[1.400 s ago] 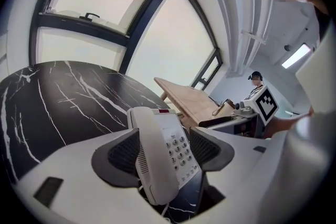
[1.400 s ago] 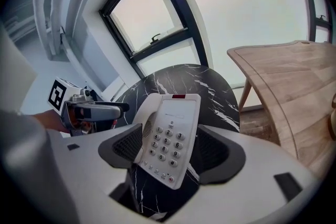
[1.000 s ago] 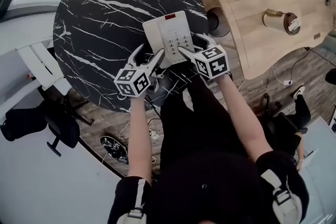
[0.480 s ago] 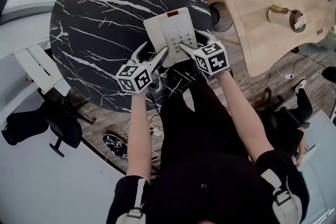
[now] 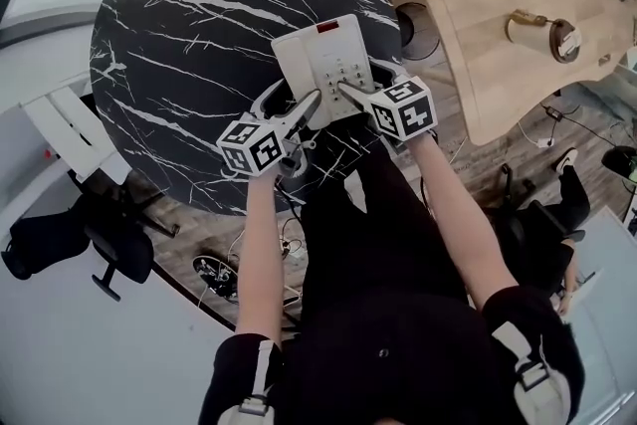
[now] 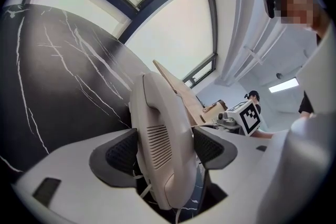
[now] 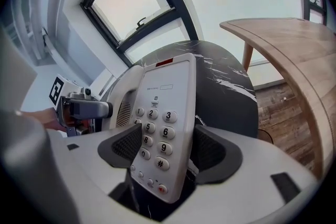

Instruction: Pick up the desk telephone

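Note:
The white desk telephone [image 5: 323, 63] lies near the front edge of the round black marble table [image 5: 179, 45]. My left gripper [image 5: 291, 100] stands at its near left corner. In the left gripper view my left gripper [image 6: 164, 149] has both pads against the handset [image 6: 157, 128]. From the near right side my right gripper [image 5: 363, 81] closes on the keypad part. In the right gripper view the keypad body [image 7: 163, 128] stands between the pads of my right gripper [image 7: 167, 149], and the other gripper's marker cube [image 7: 59, 93] shows at the left.
A pale wooden table [image 5: 498, 5] with a small round object [image 5: 537, 33] on it stands to the right, close to the marble table. A black office chair [image 5: 70, 234] and a white frame [image 5: 65, 124] are at the left. Cables [image 5: 214, 274] lie on the floor below.
Both grippers have crept slightly forward along the phone's near end. The phone keeps its place on the table; the head view has shifted a little.

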The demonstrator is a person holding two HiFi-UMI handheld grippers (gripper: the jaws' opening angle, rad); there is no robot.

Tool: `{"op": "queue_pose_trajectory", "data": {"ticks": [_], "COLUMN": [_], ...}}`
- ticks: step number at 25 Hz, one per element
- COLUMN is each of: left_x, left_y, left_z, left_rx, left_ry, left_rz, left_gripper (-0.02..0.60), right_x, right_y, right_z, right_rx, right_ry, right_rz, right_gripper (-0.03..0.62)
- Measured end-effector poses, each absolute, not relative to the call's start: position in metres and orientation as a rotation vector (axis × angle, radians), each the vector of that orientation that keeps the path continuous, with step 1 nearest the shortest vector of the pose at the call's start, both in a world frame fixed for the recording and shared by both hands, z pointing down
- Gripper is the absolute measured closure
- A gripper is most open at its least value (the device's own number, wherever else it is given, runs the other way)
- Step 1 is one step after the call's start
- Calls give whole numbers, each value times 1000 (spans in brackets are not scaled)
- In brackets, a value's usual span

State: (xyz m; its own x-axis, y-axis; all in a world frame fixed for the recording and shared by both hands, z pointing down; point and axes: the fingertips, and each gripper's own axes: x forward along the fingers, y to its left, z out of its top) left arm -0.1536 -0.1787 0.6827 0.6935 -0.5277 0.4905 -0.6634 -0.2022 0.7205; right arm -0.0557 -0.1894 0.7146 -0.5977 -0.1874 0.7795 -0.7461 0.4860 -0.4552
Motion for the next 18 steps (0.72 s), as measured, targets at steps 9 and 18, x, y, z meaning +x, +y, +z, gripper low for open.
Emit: {"op": "queue_pose_trajectory", "data": {"ticks": [9,18], "left_x": [-153,-154], "left_y": [-179,-179], "left_z": [686,683], "left_rx": [1846,1835], "left_ry": [-888,-929], "left_rz": [96,105], "left_gripper": [219,240], "right_x": [-55,-55], "right_y": [-189,-190], "right_z": [715,715], "right_rx": [752,751], "right_ry": [-2068,-2046], "right_rz": [1114,1122], "right_gripper": [269,281]}}
